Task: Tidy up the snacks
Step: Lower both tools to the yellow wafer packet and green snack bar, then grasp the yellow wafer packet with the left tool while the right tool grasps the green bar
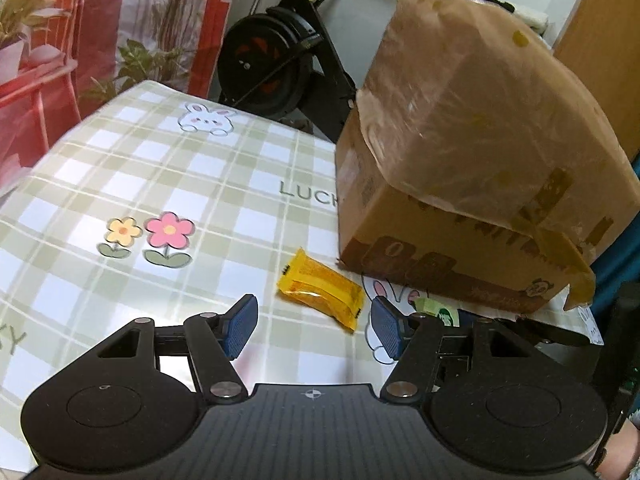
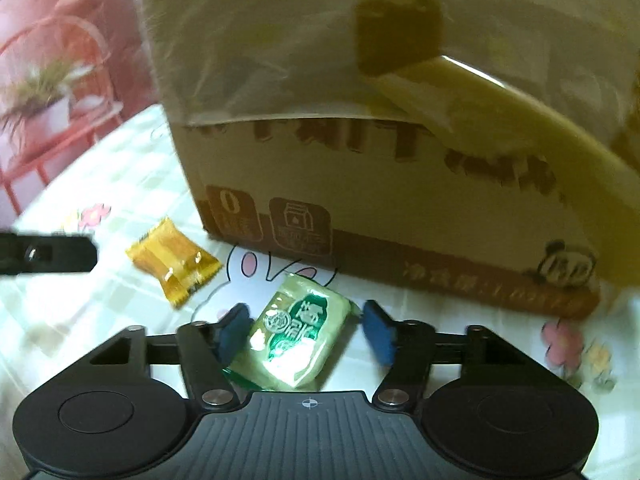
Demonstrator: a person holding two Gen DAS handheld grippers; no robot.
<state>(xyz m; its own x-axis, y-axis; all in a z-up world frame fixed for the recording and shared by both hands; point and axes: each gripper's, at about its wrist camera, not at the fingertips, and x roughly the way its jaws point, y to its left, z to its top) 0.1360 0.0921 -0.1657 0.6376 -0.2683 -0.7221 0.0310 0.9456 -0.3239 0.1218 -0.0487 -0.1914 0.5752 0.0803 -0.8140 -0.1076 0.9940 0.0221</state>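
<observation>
right claw [image 2: 306, 328]: spread wide, nothing gripped, green snack packet [image 2: 298, 338] framed between its blue pads, untouched | left claw [image 1: 314, 326]: spread wide, empty, held above the worktop [image 1: 120, 168] | yellow snack packet [image 1: 320, 294]: laid just ahead of left claw, near the cardboard box [image 1: 460, 184] | box: stood on the checked worktop

Cardboard box [image 1: 460, 184]: blocks the tablecloth's [image 1: 120, 184] far right. Left of box: open cloth. At its foot: yellow snack [image 1: 320, 294], green snack [image 2: 298, 332].
</observation>
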